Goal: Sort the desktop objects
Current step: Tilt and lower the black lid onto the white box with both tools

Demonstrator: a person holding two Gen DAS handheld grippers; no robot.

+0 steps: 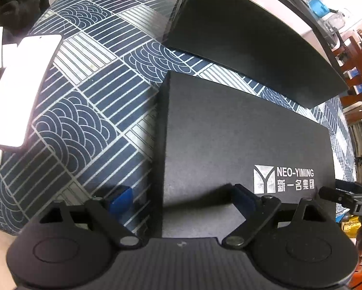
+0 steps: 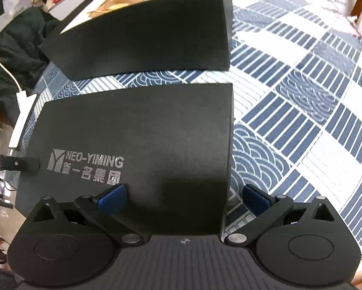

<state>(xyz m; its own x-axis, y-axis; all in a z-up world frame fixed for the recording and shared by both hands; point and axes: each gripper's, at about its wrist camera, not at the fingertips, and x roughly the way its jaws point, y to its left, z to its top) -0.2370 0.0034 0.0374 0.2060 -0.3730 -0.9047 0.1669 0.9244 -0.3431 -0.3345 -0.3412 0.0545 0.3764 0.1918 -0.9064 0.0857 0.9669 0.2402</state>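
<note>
Left wrist view, black box (image 1: 229, 133) edge between wide-spread fingers (image 1: 122, 199) (nothing gripped)

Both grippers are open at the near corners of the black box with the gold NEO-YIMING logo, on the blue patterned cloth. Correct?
Not quite: the logo is silver, not gold, as the right wrist view shows. Otherwise yes: left gripper and right gripper are open at the black box on the blue patterned cloth.

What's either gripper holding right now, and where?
Nothing. The left gripper straddles the left edge of the NEO-YIMING box lid and the right gripper its right edge, both with jaws open.
</note>
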